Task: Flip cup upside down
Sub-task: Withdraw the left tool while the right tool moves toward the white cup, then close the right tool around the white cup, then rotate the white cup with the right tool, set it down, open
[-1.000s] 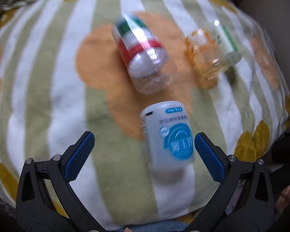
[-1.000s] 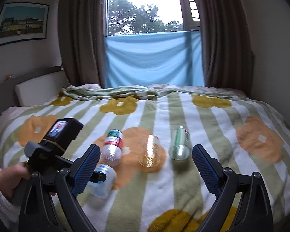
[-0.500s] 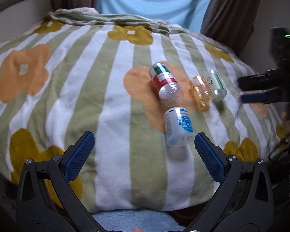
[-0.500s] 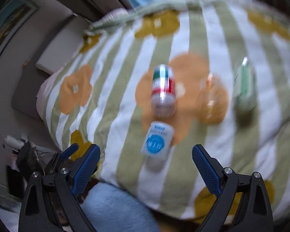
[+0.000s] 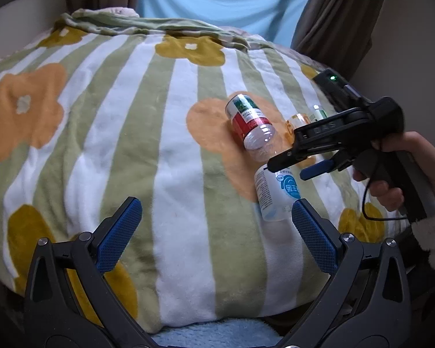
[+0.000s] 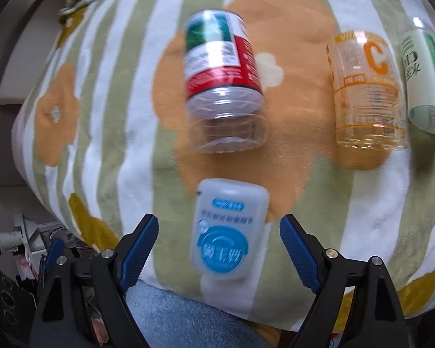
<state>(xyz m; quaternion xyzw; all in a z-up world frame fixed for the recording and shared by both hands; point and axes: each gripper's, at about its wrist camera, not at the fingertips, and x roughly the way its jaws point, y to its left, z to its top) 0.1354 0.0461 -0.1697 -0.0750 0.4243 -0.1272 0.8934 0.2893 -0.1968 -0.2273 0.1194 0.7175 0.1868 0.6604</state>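
Note:
A white cup with a blue round label (image 6: pixel 229 237) lies on its side near the front edge of the striped bed blanket (image 5: pixel 174 145). My right gripper (image 6: pixel 219 219) hangs open just above it, one blue finger on each side, not touching. In the left wrist view the same white cup (image 5: pixel 275 194) lies just left of that view's right finger, under the right gripper (image 5: pixel 287 168), which a hand (image 5: pixel 391 185) holds. My left gripper (image 5: pixel 216 203) is open and holds nothing, back from the cups.
Farther back lie a clear cup with a red and green label (image 6: pixel 221 84), an orange clear cup (image 6: pixel 368 87) and a green and white one (image 6: pixel 423 78). A blue towel (image 6: pixel 182 319) hangs below the bed edge. Clutter (image 6: pixel 23 237) sits on the floor at left.
My right gripper has swung down from facing the window to hover close over the white cup. My left gripper has pulled back and left, away from that cup.

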